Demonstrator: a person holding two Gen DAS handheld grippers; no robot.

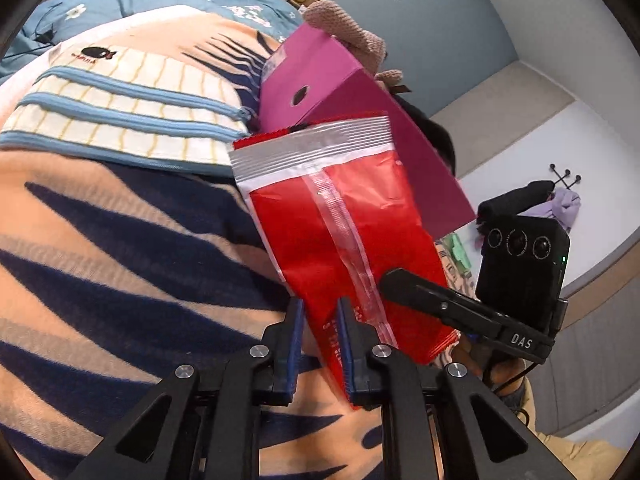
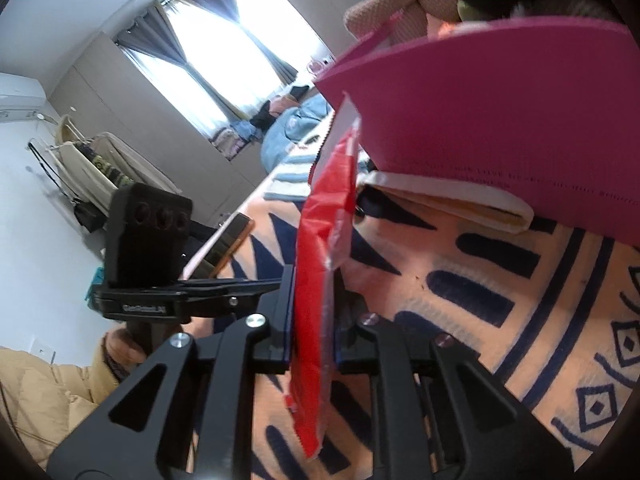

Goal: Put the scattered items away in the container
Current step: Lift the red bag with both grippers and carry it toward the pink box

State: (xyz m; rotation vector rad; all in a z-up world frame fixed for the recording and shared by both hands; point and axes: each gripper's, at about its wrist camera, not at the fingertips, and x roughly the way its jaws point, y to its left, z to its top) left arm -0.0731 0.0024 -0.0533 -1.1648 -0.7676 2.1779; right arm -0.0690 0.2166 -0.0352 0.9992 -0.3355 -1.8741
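A red snack bag [image 1: 344,232] with a silver top seal hangs in the air above the bed, its top edge next to the magenta box container [image 1: 320,80]. My left gripper [image 1: 320,312] is shut on the bag's lower part. My right gripper [image 2: 314,280] is shut on the same red bag [image 2: 324,240], seen edge-on. The magenta container [image 2: 480,108] lies tilted on the bed, just right of the bag's top. The right gripper's body [image 1: 520,264] shows in the left wrist view, and the left gripper's body [image 2: 148,240] in the right wrist view.
An orange blanket with navy stripes [image 1: 100,260] covers the bed. A white pouch with blue zippers [image 1: 120,92] lies left of the container. A pink knitted plush [image 1: 348,28] sits behind it. A white notebook [image 2: 452,196] lies under the container's edge.
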